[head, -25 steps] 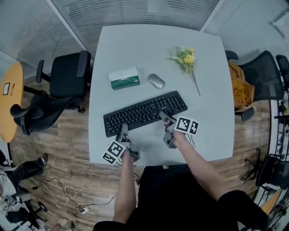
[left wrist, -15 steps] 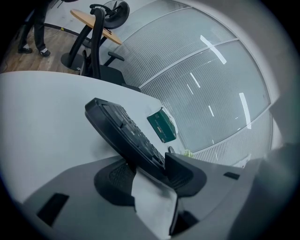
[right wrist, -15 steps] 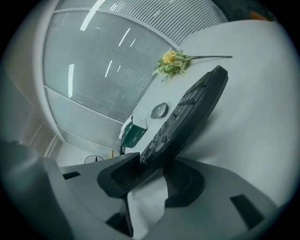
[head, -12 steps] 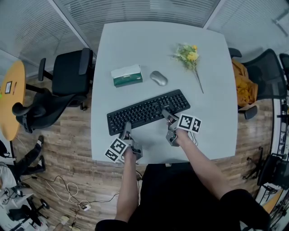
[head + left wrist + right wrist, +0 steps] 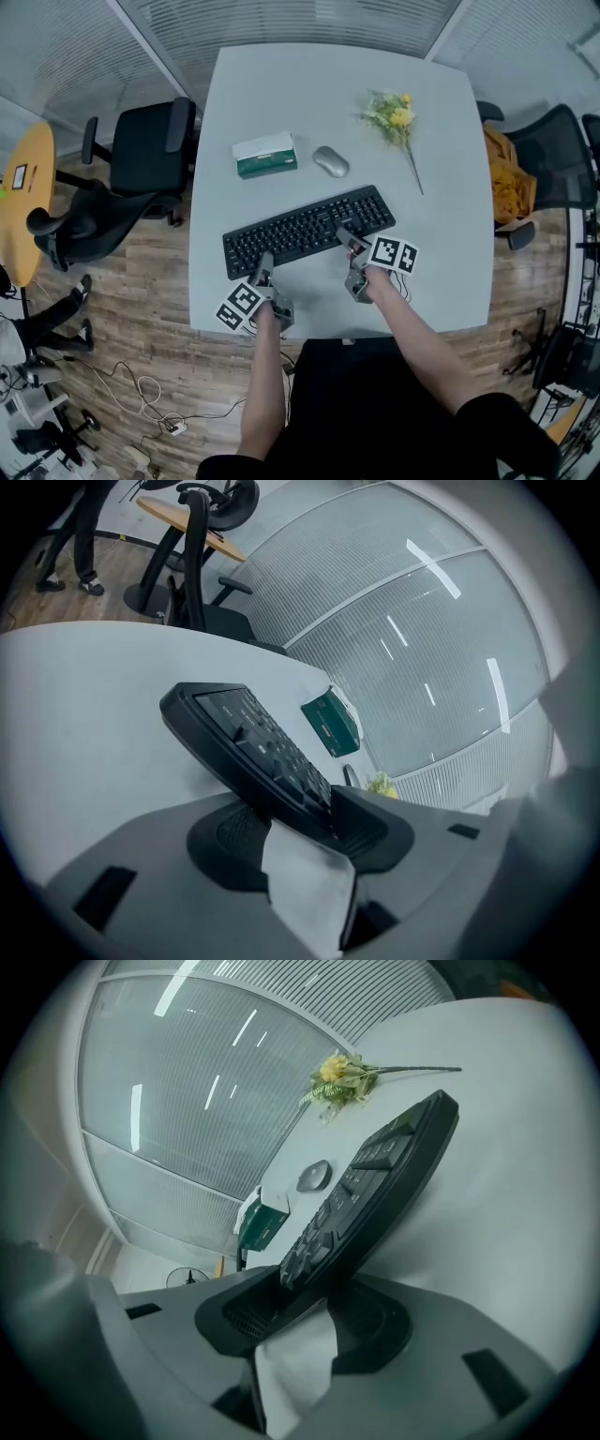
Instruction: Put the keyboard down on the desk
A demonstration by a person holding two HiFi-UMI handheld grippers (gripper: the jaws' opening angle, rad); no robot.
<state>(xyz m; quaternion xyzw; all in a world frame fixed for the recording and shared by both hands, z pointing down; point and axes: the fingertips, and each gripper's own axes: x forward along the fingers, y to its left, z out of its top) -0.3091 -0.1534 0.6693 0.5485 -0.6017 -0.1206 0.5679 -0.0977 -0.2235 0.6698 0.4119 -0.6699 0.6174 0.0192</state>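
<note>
The left gripper [image 5: 262, 268] stands at a middling width, closed on the near long edge of the black keyboard [image 5: 305, 230] towards its left end. In the left gripper view one pad lies under the keyboard's body and the other on its key side. These jaws have just been opening a little, with the edge between them. The right gripper [image 5: 345, 240] is set about as wide and clamps the same near edge towards the right end, its pads above and below the body in the right gripper view. Both grippers point forward and downward, each held in a bare hand. The keyboard lies slantwise over the front part of the pale grey desk [image 5: 309, 94], its left end nearer the person. Whether its underside rests on the top cannot be told. Its left end comes near the desk's left edge, and its near edge is close to the front edge. Just beyond its far edge lie a green and white tissue box [image 5: 265, 155] and a grey mouse [image 5: 330, 161], apart from it. A sprig of yellow flowers [image 5: 394, 114] lies further right, its stem ending near the keyboard's right end. The far half of the desk and the strip right of the keyboard are bare. A black office chair [image 5: 141, 155] stands close against the desk's left edge.
</note>
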